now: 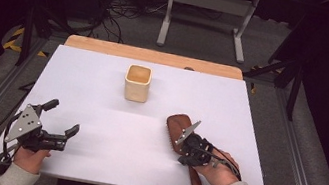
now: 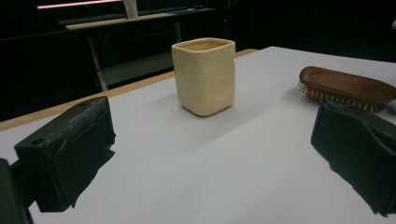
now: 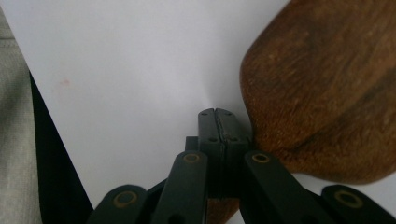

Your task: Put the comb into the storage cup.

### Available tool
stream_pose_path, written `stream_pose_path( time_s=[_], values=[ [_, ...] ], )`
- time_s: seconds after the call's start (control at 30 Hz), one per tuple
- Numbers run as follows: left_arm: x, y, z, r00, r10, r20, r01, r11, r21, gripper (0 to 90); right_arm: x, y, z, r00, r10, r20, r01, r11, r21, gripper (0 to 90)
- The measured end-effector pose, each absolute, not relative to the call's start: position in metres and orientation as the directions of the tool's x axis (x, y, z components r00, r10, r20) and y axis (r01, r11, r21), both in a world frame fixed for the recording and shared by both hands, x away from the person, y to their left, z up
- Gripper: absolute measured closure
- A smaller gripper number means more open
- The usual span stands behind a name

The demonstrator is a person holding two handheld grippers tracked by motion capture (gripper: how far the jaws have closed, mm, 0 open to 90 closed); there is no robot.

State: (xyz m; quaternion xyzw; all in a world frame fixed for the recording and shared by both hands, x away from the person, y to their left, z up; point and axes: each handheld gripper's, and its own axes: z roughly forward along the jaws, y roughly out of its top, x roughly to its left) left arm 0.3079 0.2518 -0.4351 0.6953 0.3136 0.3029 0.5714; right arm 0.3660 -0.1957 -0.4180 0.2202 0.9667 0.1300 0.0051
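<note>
The brush (image 1: 183, 144) is lying bristles-down on the bench (image 1: 101, 92), right of the cup (image 1: 137, 83). The right gripper (image 3: 218, 122), fingers pressed together and empty, is sitting against its wooden back (possibly nudging it); a push risks skidding it off the near edge. The left gripper (image 1: 63, 117) is waiting, fingers spread.

Bright tabletop — dark, dim surroundings

A white-topped desk (image 1: 101, 97) carries two things. A cream square cup (image 1: 137, 83) stands upright near its far middle. A wooden hairbrush (image 1: 178, 128) lies nearer, rightward.
</note>
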Motion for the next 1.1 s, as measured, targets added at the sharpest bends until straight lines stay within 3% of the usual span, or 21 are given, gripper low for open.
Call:
stream_pose_path(
  time_s=[0.83,1.0,1.1],
  values=[
    [0.308,0.251,-0.435,0.615,0.785,0.076,0.079,-0.157,0.984,0.1,0.368,-0.233,-0.418,-0.864,0.504,0.007,0.489,0.835,0.253,89.2],
    [0.309,0.251,-0.436,0.597,0.797,0.093,0.068,-0.165,0.984,0.1,0.364,-0.235,-0.408,-0.869,0.495,0.011,0.478,0.831,0.283,85.6],
    [0.311,0.253,-0.436,0.612,0.789,0.053,0.108,-0.149,0.983,0.1,0.363,-0.237,-0.403,-0.861,0.508,0.007,0.484,0.816,0.316,76.2]
  ],
)
